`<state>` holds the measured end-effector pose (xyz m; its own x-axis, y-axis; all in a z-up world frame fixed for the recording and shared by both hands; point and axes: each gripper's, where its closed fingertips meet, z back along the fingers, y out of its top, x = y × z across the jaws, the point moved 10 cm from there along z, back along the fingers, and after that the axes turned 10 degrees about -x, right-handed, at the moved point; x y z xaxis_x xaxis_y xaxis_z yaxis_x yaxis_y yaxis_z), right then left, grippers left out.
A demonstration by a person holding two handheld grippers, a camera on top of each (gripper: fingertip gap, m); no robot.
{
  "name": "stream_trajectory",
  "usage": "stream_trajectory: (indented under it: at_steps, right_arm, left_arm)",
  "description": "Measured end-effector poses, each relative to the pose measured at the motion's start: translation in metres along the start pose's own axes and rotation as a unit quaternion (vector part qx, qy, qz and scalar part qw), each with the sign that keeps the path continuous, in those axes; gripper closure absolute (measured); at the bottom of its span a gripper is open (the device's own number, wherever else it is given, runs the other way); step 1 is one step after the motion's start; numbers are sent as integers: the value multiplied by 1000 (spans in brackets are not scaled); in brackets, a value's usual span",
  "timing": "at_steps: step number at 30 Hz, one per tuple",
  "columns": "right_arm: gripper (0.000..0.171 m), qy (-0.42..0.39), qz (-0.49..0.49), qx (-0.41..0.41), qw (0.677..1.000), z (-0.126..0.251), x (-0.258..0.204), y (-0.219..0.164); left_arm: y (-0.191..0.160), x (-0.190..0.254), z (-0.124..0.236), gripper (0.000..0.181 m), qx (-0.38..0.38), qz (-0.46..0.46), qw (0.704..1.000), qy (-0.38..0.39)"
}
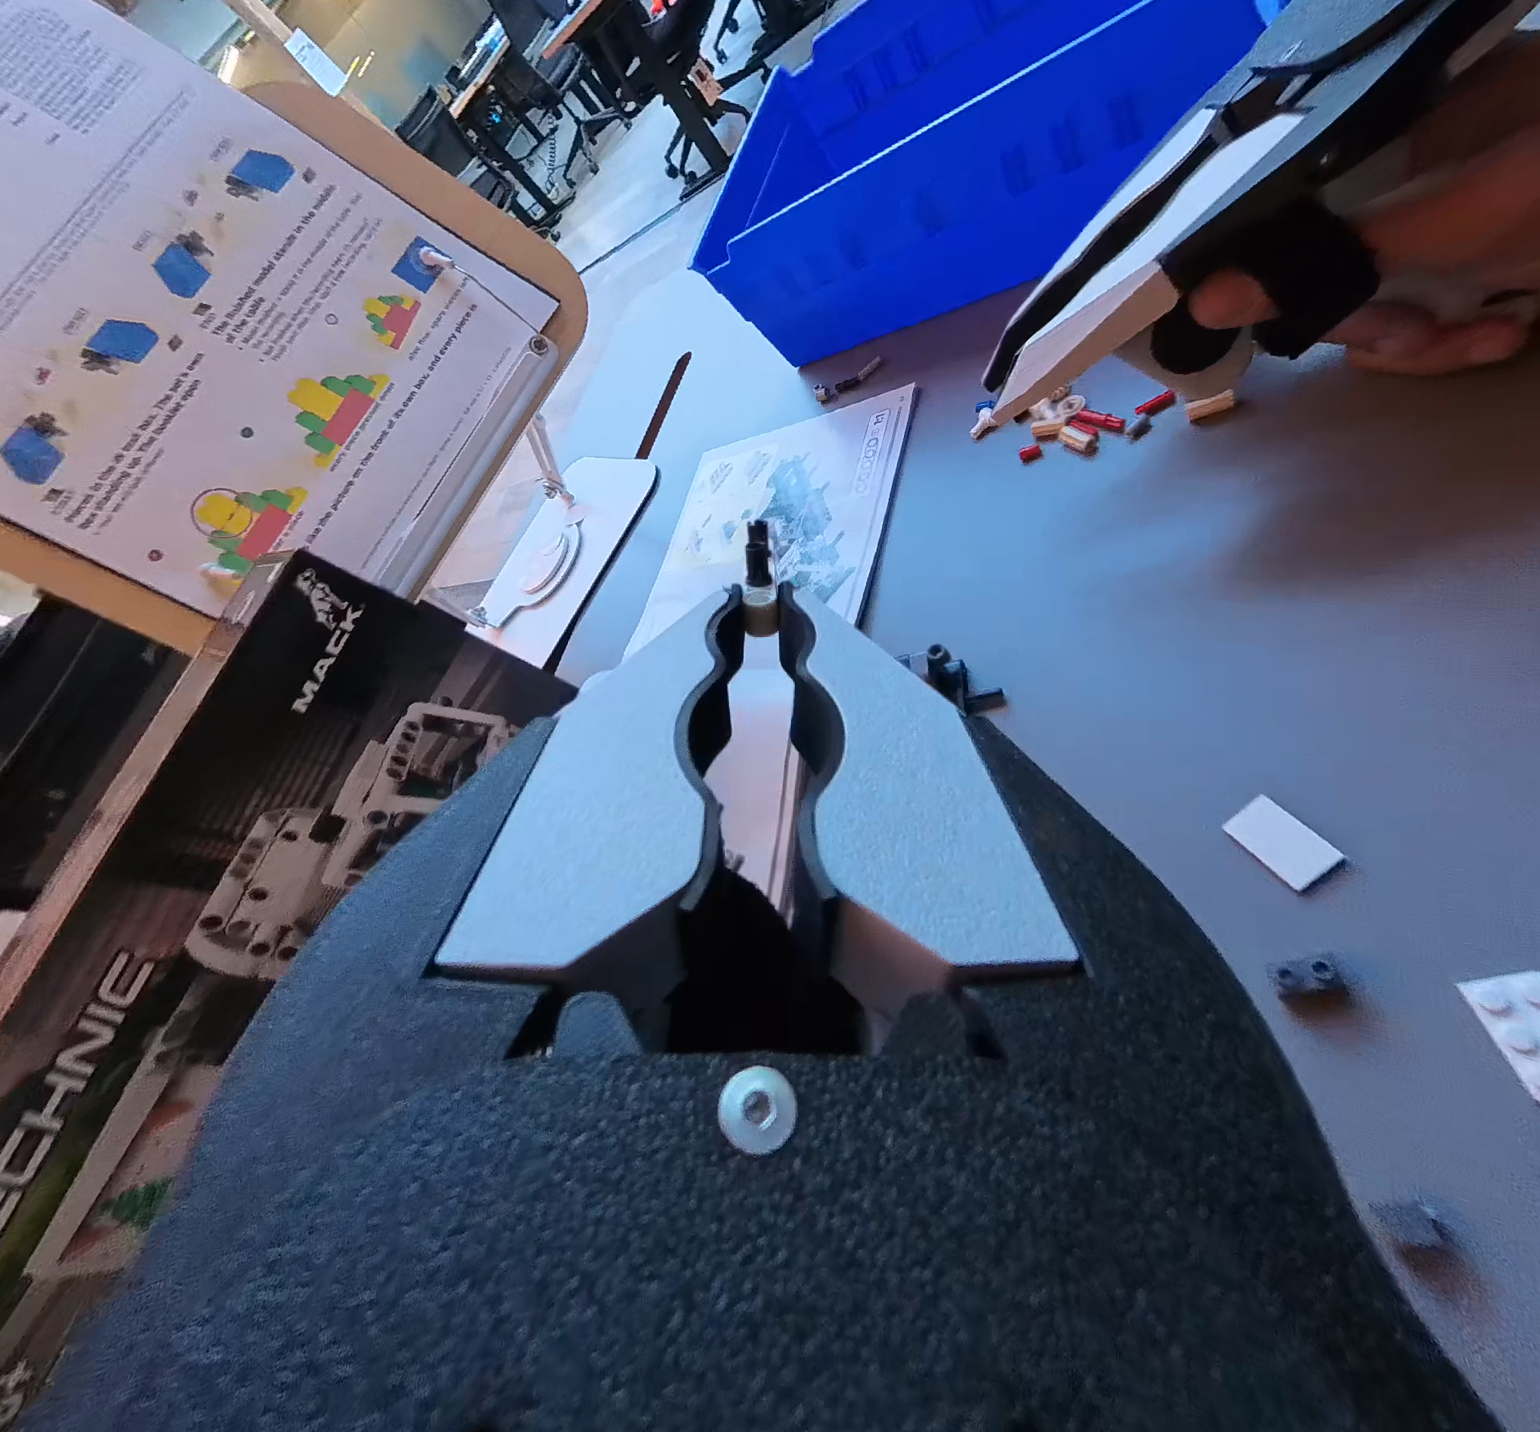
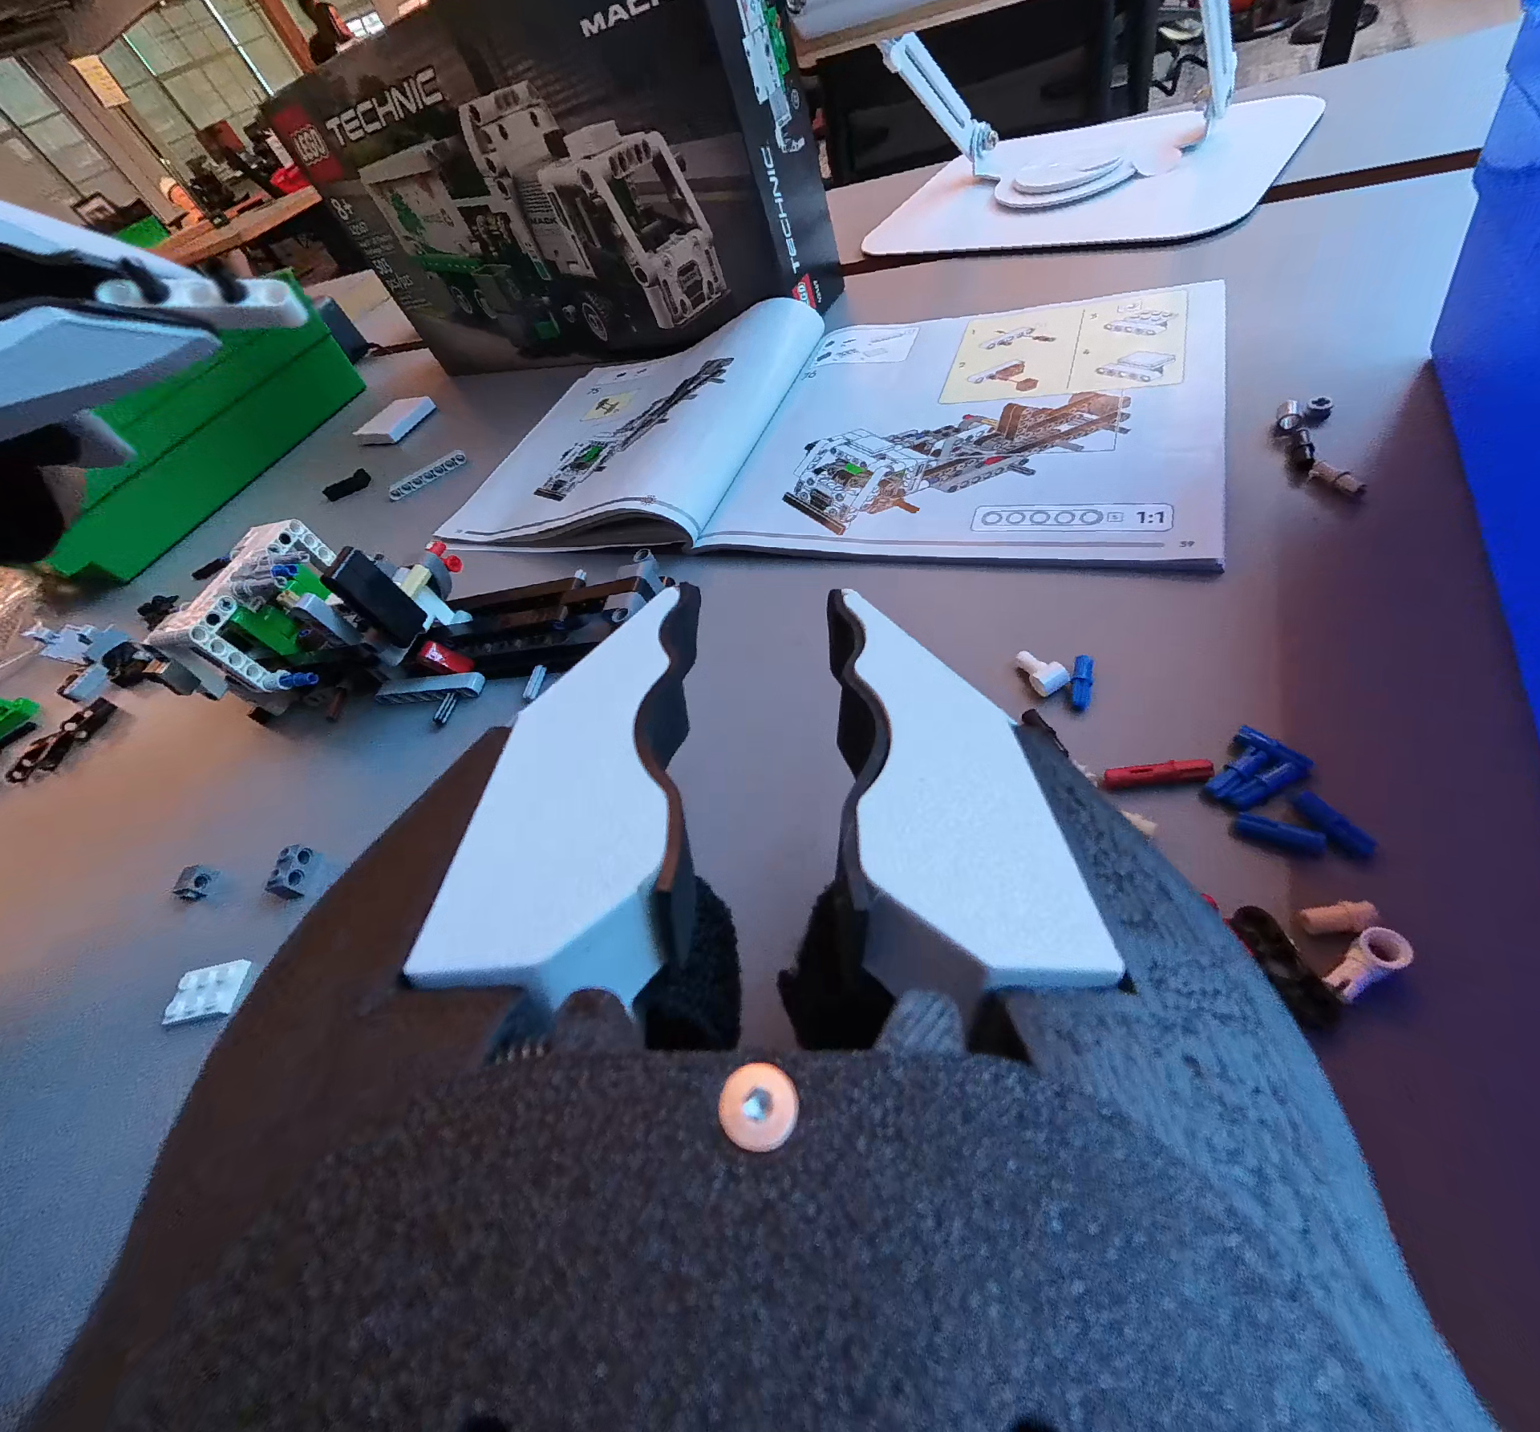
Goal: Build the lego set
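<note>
Your left gripper (image 1: pixel 760 600) pinches a white beam (image 2: pixel 242 298) end-on, fingers nearly together, above the bench (image 1: pixel 1167 683). Your right gripper (image 2: pixel 762 600) gapes empty; only its view shows the half-built truck (image 2: pixel 333 625).

Two grippers are at work: the left gripper (image 1: pixel 760 600) and the right gripper (image 2: pixel 762 600). One open instruction booklet (image 2: pixel 917 425) lies on the table, with one set box (image 2: pixel 542 167) standing behind it and one partly built truck (image 2: pixel 333 617) beside it. I count six blue pins (image 2: pixel 1275 792), one red axle (image 2: pixel 1158 773), two small grey bricks (image 2: pixel 250 875), one blue bin (image 1: pixel 958 167) and one green bin (image 2: pixel 208 425).
</note>
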<state>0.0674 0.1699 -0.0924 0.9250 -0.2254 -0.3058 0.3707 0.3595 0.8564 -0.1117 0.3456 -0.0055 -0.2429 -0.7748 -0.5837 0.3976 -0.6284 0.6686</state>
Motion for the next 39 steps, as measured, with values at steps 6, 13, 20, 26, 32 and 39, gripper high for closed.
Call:
stream_trajectory:
  at_steps: [6,13,20,26,32,39]
  right_arm:
    - [141,-7,20,2,1000,1,-5,-1]
    - [143,-10,18,13,1000,4,-6,-1]
    - [144,-19,28,17,999,5,-8,-2]
    - [144,-19,28,19,999,5,-8,-2]
    - [145,-21,34,17,999,5,-10,-2]
    - [145,22,63,-3,998,9,-27,-8]
  left_arm:
    - [-10,11,37,175,1,26,999,21]
    - [-25,35,61,175,-13,26,999,32]
    - [-33,46,73,175,-5,33,999,33]
    - [-40,49,77,175,-11,39,998,40]
    - [-46,52,79,175,-20,44,998,37]
    - [-68,62,88,175,-48,42,997,32]
